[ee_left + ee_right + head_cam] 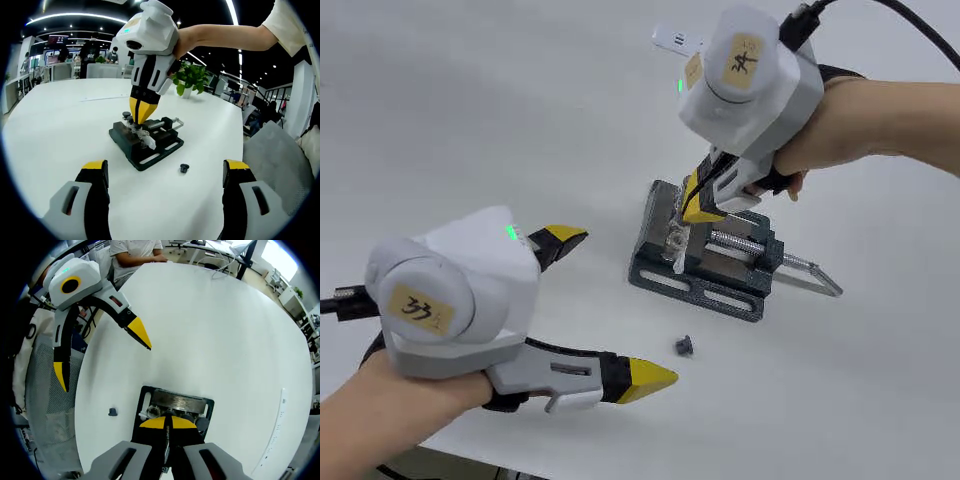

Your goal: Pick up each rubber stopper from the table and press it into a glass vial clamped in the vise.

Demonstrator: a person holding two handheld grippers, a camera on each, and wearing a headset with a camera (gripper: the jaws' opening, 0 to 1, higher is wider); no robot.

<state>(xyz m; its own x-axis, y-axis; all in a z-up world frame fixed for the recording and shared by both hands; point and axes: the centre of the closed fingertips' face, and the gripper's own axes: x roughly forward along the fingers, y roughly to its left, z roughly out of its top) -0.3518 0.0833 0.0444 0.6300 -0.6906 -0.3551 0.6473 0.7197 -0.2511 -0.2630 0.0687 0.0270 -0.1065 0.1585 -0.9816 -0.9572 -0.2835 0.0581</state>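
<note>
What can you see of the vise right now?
Small dark grey metal vise, flat on the white table, slotted flanges along its base. A silver screw with a bar handle sticks out one end. A clear glass vial is held in it. The right gripper, fingers shut, points down at its top; contact can't be told. A dark stopper lies apart on the table.

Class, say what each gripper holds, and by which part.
The left gripper is open and holds nothing. The right gripper is shut above the vise; anything between its tips cannot be told.
</note>
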